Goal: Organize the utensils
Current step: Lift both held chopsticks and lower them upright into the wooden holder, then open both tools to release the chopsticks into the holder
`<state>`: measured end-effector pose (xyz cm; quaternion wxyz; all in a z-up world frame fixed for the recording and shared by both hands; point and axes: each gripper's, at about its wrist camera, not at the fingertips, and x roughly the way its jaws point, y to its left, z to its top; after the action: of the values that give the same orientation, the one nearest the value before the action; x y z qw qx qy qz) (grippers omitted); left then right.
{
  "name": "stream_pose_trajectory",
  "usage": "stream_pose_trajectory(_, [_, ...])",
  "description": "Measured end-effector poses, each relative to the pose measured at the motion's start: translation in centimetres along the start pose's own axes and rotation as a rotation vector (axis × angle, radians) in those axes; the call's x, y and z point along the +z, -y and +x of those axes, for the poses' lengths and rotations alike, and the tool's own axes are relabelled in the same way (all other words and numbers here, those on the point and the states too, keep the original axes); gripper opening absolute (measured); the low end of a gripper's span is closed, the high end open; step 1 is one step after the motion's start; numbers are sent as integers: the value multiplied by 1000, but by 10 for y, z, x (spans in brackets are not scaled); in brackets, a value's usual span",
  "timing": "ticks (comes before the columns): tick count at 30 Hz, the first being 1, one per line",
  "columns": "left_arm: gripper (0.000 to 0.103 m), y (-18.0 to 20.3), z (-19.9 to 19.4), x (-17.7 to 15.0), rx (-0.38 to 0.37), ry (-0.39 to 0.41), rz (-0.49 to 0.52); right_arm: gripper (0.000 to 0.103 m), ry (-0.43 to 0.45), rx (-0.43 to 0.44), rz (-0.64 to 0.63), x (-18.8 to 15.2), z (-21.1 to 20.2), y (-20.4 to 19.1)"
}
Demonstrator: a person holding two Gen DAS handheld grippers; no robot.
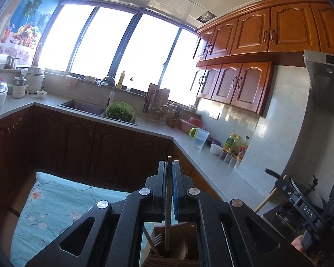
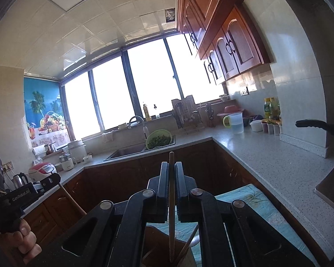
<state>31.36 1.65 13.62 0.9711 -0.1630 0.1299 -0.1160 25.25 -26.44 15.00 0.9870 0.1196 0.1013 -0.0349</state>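
Note:
In the left wrist view my left gripper (image 1: 169, 164) is shut on a thin wooden stick (image 1: 168, 191). The stick hangs down into a wooden utensil holder (image 1: 189, 229) that also has a fork (image 1: 157, 239) in it. In the right wrist view my right gripper (image 2: 172, 165) is shut on a pale wooden stick (image 2: 171, 200), whose lower end reaches into the wooden holder (image 2: 154, 242). Each view catches the other tool at its edge: the right gripper (image 1: 282, 185) and the left gripper (image 2: 54, 178), each clamped on its stick. A hand (image 2: 25, 240) holds the left tool.
The holder stands on a blue floral cloth (image 1: 55, 204). A grey L-shaped counter (image 2: 267, 162) carries a sink (image 1: 84, 108), a green colander (image 1: 120, 112), a dish rack (image 1: 157, 104), a clear jug (image 1: 199, 139) and bottles (image 1: 233, 144). A pan handle (image 2: 311, 124) juts in from the right.

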Motion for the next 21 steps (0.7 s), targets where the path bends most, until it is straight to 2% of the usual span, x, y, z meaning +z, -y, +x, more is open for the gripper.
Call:
stream_pose_trajectory(4, [3, 2, 22, -26, 14, -19, -5, 5, -17, -12, -3, -25, 10, 4])
stream_pose_trajectory(11, [3, 5, 58, -56, 17, -106, 18, 5, -99, -30, 25, -62, 24, 18])
stream_pose_trajectory(14, [4, 6, 68, -59, 16, -133, 39, 5, -135, -31, 38, -68, 29, 23])
stream_pose_trajectory(18, [4, 6, 70, -48, 20, -164, 71, 5, -163, -30, 32, -72, 33, 24])
stream_pose_trajectory(21, [4, 8, 70, -41, 21, -160, 81, 6, -177, -30, 38, -70, 35, 25])
